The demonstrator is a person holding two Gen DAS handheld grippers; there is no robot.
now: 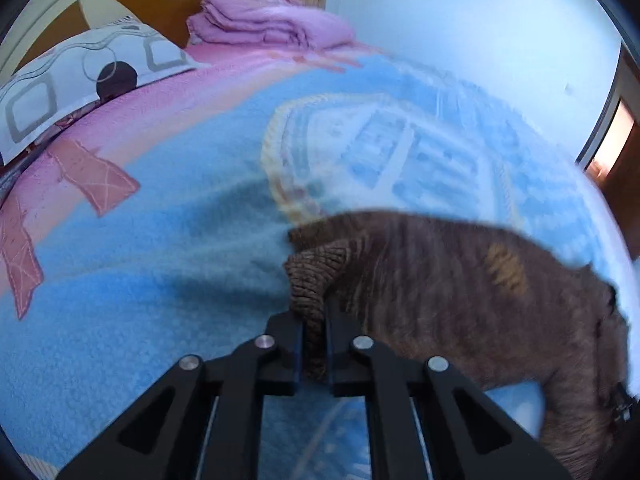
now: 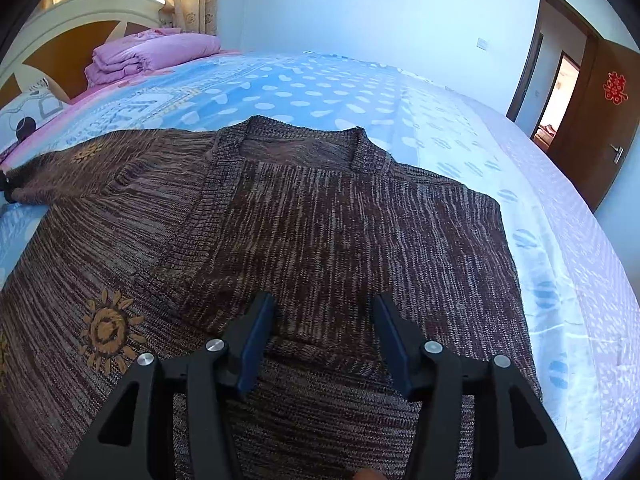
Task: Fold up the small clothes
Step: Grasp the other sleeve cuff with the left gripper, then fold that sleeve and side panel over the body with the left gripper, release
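Note:
A brown knitted cardigan [image 2: 312,216] with orange sun motifs lies spread on the bed, its right side folded over the body. In the left wrist view the same cardigan [image 1: 460,280] stretches off to the right, and its ribbed sleeve cuff [image 1: 316,276] is pinched between the pads of my left gripper [image 1: 314,316], which is shut on it. My right gripper [image 2: 324,304] hovers just over the lower middle of the cardigan. Its jaws stand apart and the knit lies flat beneath them, with nothing pressed between the pads.
The bed carries a blue patterned blanket [image 1: 160,248] with pink edging. A folded pink quilt [image 2: 148,56] and a patterned pillow [image 1: 80,80] lie by the headboard [image 2: 60,32]. Beyond the bed's far right side stands an open brown door [image 2: 608,120].

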